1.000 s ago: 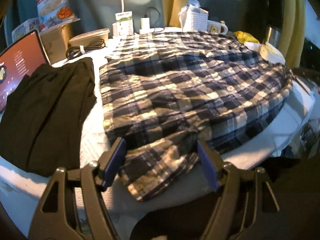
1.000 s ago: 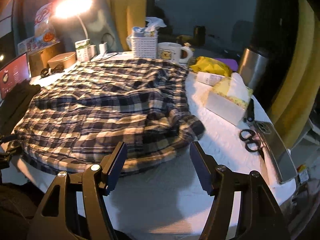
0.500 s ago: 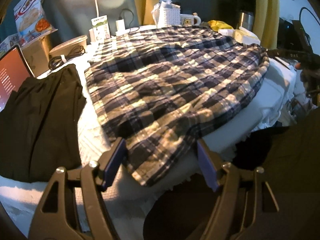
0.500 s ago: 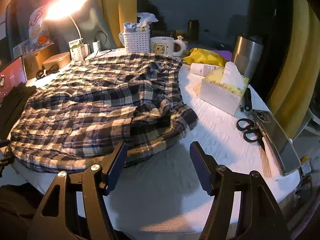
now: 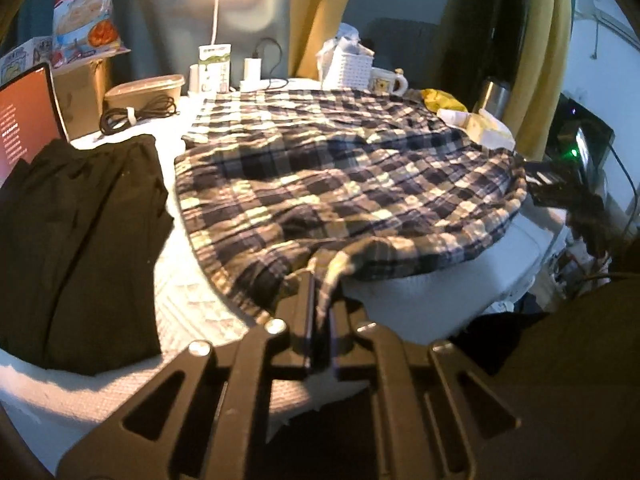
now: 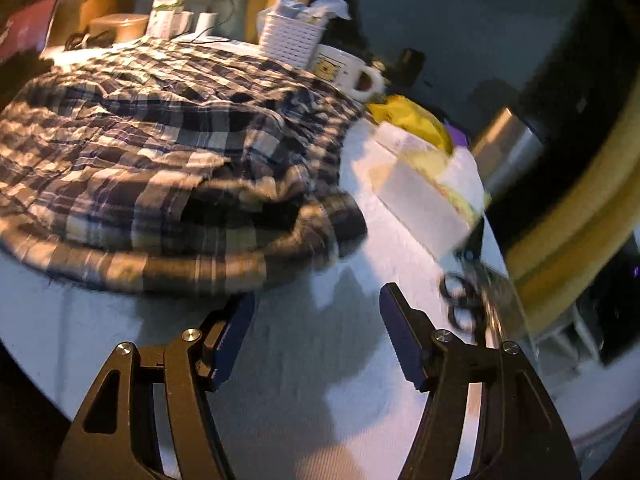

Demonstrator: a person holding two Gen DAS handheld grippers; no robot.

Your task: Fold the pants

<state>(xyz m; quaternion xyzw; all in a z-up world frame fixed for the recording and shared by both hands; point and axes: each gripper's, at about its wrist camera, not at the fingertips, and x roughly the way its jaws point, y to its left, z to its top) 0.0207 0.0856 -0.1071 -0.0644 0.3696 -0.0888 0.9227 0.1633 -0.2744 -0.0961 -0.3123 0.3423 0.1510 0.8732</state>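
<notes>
The plaid pants [image 5: 340,184] lie spread over the white-covered table [image 5: 432,296]. In the left wrist view their near edge is bunched up between the fingers of my left gripper [image 5: 320,304], whose jaws are closing tight, the pads pressing on the fabric. In the right wrist view, which is blurred, the pants [image 6: 160,152] show a thick rolled edge at the near right. My right gripper [image 6: 318,294] hangs open just in front of that edge over bare table cover [image 6: 320,360], with nothing between its fingers.
A folded black garment [image 5: 72,232] and a laptop [image 5: 24,120] lie left of the pants. To their right are a tissue box [image 6: 424,192], scissors [image 6: 464,300], a steel tumbler [image 6: 504,148], a mug [image 6: 344,72] and a white basket [image 6: 292,36].
My left gripper's jaws went from wide open to shut on the pants' near edge. The right gripper sank toward the table and rolled, tilting its view.
</notes>
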